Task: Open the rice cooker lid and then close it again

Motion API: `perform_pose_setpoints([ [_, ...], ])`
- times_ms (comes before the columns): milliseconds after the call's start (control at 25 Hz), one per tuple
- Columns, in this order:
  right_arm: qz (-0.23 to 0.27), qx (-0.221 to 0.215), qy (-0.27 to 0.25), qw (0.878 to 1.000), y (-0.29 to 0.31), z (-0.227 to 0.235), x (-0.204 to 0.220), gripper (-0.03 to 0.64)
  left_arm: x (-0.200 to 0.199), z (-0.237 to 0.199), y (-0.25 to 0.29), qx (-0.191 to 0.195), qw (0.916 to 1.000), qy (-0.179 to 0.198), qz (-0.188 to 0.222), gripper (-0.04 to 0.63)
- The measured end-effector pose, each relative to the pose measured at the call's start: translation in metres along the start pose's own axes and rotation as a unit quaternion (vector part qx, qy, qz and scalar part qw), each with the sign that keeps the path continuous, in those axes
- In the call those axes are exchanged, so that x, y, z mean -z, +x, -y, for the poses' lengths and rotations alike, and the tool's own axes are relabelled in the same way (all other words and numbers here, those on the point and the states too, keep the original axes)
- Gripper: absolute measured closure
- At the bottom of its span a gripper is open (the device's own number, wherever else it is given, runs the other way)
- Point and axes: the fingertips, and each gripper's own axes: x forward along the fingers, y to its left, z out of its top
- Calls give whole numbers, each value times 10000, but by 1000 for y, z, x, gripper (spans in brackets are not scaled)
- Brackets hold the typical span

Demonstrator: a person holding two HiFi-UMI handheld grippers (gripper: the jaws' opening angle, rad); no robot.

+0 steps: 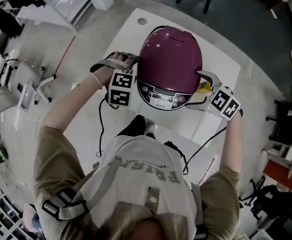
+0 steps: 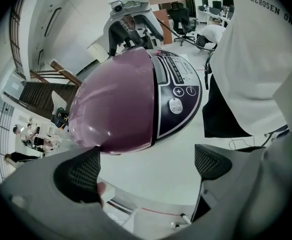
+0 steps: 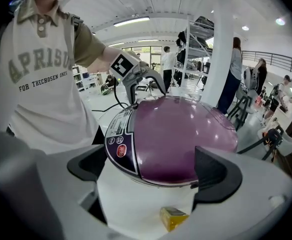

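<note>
Plainly glossy purple rice cooker (image 1: 169,59) (lid shut)

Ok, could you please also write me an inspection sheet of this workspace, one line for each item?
Surface: white table; the cooker stands on it.
Job's things: rice cooker upright, purple lid shut, control panel toward the person.
Clutter: small yellow piece just under the right gripper's jaws; cannot tell what it is.
Grippers: left gripper at the cooker's left side, jaws apart, holding nothing; right gripper at its right side, jaws apart, facing the cooker's body, not closed on it.
Cables: black cable on the left, second cable on the right.
Surroundings: chair frame left of the table; people standing behind.
</note>
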Motion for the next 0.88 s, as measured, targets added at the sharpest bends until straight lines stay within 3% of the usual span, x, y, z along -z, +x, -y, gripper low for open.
perform_pose_setpoints([
  [360, -185, -133, -64, 9997, 5, -3, 5, 77, 8, 2, 5, 61, 9975, 556, -421, -3],
  [600, -1178, -222, -472, 9917, 9, -7, 21, 74, 16, 1, 8, 107, 9911, 1037, -828, -5],
  [720, -1377, -190, -478, 9891, 12, -6, 24, 66, 20, 0, 10, 122, 9870, 1251, -1002, -5],
  [880, -1322, -278, -545, 9893, 13, -10, 26, 52, 17, 5, 10, 236, 9919, 965, -790, -5],
])
